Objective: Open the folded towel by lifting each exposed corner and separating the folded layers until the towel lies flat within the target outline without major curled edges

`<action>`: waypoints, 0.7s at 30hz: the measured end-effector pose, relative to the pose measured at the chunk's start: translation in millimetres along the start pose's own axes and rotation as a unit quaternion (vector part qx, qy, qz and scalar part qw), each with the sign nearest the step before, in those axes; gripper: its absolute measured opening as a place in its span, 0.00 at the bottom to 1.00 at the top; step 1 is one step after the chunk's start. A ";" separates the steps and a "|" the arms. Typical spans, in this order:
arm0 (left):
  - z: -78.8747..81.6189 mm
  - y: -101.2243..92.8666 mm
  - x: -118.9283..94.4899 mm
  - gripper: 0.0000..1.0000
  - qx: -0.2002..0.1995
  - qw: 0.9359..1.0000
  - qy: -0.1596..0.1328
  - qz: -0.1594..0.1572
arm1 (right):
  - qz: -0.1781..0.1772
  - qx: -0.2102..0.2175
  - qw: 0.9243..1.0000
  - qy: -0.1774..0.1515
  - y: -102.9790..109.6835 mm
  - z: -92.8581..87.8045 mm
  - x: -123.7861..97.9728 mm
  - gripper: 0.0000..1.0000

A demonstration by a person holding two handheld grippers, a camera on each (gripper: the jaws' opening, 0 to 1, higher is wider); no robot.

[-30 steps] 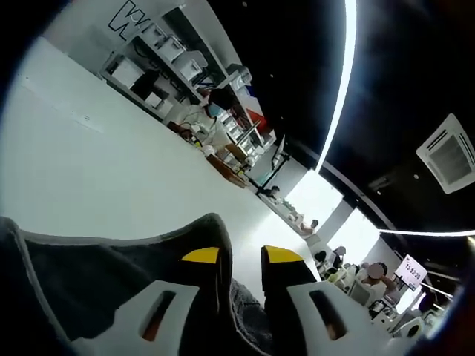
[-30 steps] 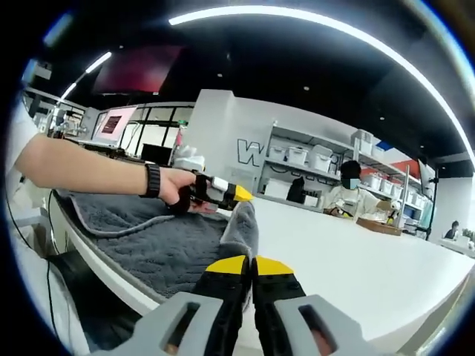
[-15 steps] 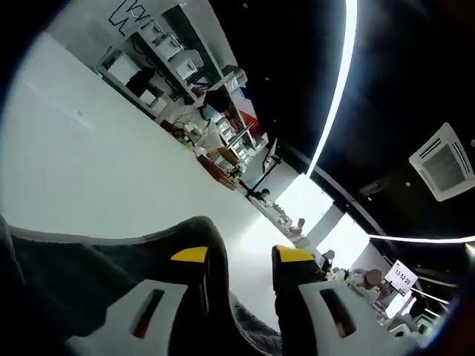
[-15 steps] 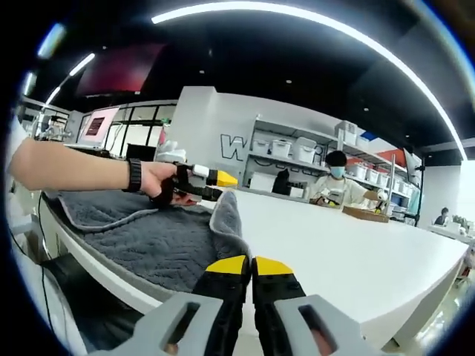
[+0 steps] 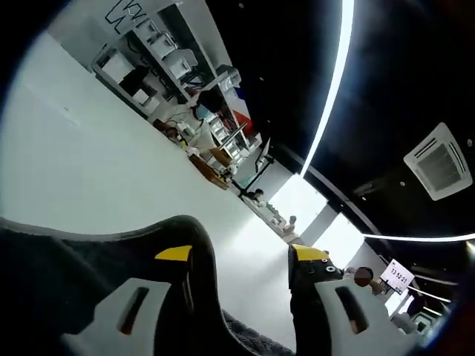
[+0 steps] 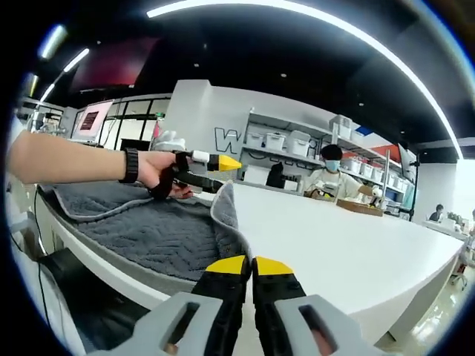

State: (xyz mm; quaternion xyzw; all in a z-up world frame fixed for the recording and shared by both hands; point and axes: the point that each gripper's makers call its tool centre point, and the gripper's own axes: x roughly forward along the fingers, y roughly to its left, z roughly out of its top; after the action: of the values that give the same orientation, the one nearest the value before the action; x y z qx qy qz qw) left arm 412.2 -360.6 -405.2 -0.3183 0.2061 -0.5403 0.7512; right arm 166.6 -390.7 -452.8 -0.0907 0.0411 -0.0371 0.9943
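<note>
My right claw [image 6: 243, 265] was pinched on the gray towel [image 6: 159, 233], edge hidden; towel at ten o'clock; my left claw [image 5: 241, 256] gaped wide

A big dark letter "W" [image 6: 225, 139] is painted on the white back wall in the right gripper view. More letters come after it, but the shelves hide them. In the left gripper view the same wall letters [image 5: 121, 10] show at the top left, cut off and tipped over. A small white sign [image 5: 395, 276] at the lower right of that view has dark numbers, maybe a clock time starting with "13", too small to read surely.
</note>
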 end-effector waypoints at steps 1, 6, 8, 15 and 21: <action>-0.3 -1.0 0.9 0.53 -0.001 1.000 -0.001 -0.002 | -0.006 0.001 1.000 0.003 -1.9 -1.0 -0.7 0.00; -6.1 -6.7 5.6 0.57 0.007 1.000 0.011 -0.007 | -0.011 0.001 1.000 0.008 -5.2 -2.5 -0.9 0.00; -6.9 -5.2 5.8 0.58 0.008 1.000 0.014 -0.004 | -0.017 -0.003 1.000 0.010 -6.8 -3.0 -1.6 0.00; -11.3 -5.8 6.2 0.63 0.012 1.000 0.019 -0.002 | -0.031 -0.005 0.999 0.011 -12.0 -2.3 -3.8 0.01; -18.1 -6.4 3.6 0.63 0.022 0.999 0.029 -0.006 | -0.027 -0.006 1.000 0.009 -9.7 -0.4 -3.5 0.02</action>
State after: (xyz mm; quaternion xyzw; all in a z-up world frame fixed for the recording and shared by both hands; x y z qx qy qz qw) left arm 397.2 -370.0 -413.5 -0.2871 0.2143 -0.5583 0.7483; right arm 162.4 -400.0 -451.2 -0.0976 0.0478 -0.0645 0.9920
